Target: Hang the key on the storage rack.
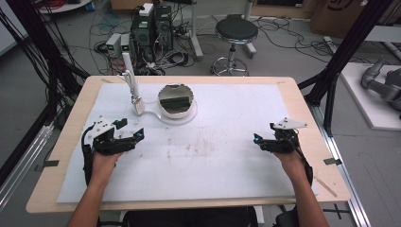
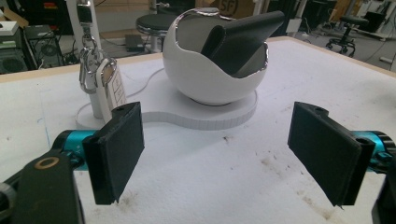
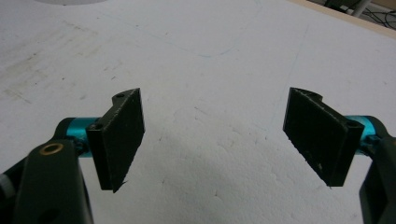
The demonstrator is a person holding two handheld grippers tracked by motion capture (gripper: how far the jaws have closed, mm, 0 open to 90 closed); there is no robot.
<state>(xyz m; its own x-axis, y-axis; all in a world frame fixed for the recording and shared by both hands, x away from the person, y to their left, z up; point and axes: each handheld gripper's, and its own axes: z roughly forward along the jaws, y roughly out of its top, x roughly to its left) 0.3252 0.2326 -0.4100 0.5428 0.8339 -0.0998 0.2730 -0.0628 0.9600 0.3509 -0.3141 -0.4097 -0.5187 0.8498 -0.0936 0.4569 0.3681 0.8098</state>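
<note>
Left gripper view: key fob (image 2: 112,88) hangs upright.

Mid-table open, clutter only at the far centre-left.
White mat (image 1: 227,151) bare between both grippers; white bowl (image 1: 176,100) on its base blocks far centre-left, upright post (image 1: 131,75) with hanging key fob (image 1: 138,105) just beside it, narrow gap between.

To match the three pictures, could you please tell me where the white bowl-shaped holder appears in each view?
High view: white bowl-shaped holder at upper centre, far side of the table.
Left gripper view: top centre, beyond the open jaws.
Right gripper view: cannot tell; just a white sliver at the top edge.
Shared landmark: the white table cover.
</note>
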